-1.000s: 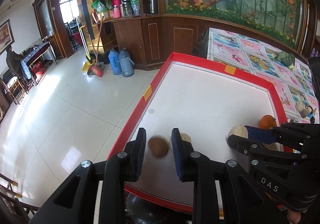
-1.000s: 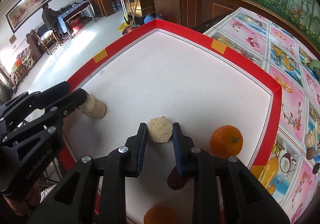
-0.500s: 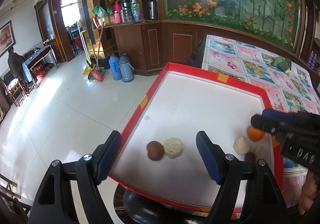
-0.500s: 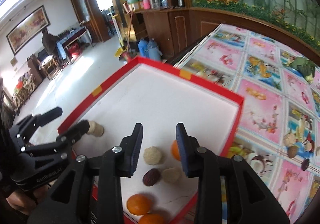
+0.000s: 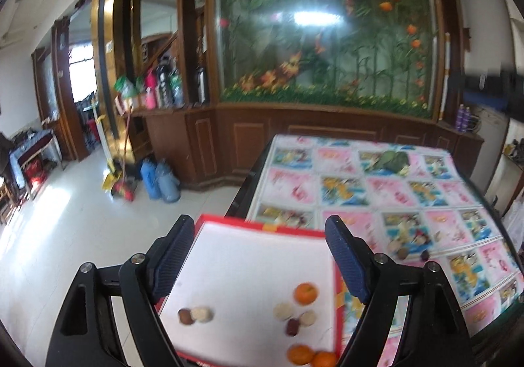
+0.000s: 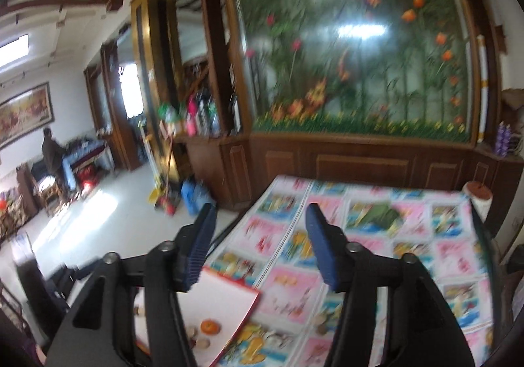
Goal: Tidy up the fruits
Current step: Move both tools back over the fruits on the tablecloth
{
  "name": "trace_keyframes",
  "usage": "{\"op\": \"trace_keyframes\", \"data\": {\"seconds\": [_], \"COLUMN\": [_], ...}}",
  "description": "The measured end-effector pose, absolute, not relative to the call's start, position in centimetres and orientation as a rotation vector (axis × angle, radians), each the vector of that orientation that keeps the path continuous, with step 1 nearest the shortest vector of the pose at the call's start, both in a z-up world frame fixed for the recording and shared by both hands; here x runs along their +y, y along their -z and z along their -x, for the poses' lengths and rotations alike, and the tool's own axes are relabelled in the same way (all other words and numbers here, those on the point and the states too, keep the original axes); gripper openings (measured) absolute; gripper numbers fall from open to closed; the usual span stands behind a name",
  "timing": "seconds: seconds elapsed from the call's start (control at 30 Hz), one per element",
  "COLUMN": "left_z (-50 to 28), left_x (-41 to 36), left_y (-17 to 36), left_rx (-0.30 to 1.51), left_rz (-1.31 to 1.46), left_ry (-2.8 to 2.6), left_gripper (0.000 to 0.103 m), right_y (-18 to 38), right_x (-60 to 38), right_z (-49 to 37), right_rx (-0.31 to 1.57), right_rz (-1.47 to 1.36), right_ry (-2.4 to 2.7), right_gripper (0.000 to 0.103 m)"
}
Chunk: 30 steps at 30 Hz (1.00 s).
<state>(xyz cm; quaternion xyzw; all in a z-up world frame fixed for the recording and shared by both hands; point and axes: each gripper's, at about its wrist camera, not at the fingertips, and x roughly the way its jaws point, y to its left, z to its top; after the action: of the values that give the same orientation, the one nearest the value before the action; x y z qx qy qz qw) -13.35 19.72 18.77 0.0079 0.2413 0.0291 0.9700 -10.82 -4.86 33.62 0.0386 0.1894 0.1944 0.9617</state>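
The left gripper (image 5: 260, 254) stands with its two ribbed blue pads wide apart and nothing between them, raised above the tray (image 5: 262, 231). The right gripper (image 6: 260, 244) is likewise spread and empty, held over the tablecloth (image 6: 409, 236) beside the tray's corner.

The tray is a flat square with a smooth white floor and a low red rim, one corner reaching onto the tablecloth and its far edge running across the left wrist view. On it the fruits lie in two groups, well apart. Near the left side, a round brown fruit (image 5: 184, 316) touches a pale, rough-skinned ball (image 5: 202, 314). Toward the right rim sit an orange (image 5: 306, 293), two more pale rounds (image 5: 283, 311) and a dark reddish oval fruit (image 5: 292, 327) (its long axis runs roughly toward and away from the camera, though blur makes this uncertain). Two further oranges (image 5: 300, 354) touch each other at the near right corner.

The tablecloth is glossy, printed in pink and blue fruit squares. Both views are blurred.
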Motion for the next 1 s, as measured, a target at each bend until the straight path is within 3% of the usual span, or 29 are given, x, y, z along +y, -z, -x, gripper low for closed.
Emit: {"op": "trace_keyframes", "data": {"seconds": [0.2, 0.3, 0.4, 0.6, 0.73, 0.83, 1.0], "left_z": [12.3, 11.4, 10.2, 8.1, 6.9, 6.2, 5.6], "left_x": [14.7, 12.7, 10.8, 7.2, 5.3, 4.3, 3.0], "left_y": [-20.1, -19.4, -17.8, -12.7, -8.4, -6.0, -4.7], "left_rx": [0.478, 0.497, 0.554, 0.674, 0.775, 0.830, 0.822], "left_rz": [-0.072, -0.090, -0.107, -0.190, -0.229, -0.219, -0.215], "left_ry": [0.022, 0.041, 0.053, 0.073, 0.087, 0.119, 0.166], "left_gripper": [0.085, 0.086, 0.086, 0.086, 0.085, 0.083, 0.065], "right_y": [-42.4, -41.8, -37.6, -21.0, -11.2, -8.0, -6.2], "right_x": [-12.6, -15.1, -16.5, -16.8, -18.1, -19.3, -19.2], "right_z": [12.7, 12.1, 10.1, 4.0, 2.2, 1.3, 1.2], "right_rx": [0.238, 0.251, 0.335, 0.668, 0.846, 0.880, 0.876], "right_rz": [-0.170, -0.191, -0.195, -0.103, -0.118, -0.203, -0.222], "right_ry": [-0.316, -0.297, -0.285, -0.327, -0.361, -0.388, -0.446], "right_gripper": [0.062, 0.064, 0.066, 0.065, 0.043, 0.038, 0.035]}}
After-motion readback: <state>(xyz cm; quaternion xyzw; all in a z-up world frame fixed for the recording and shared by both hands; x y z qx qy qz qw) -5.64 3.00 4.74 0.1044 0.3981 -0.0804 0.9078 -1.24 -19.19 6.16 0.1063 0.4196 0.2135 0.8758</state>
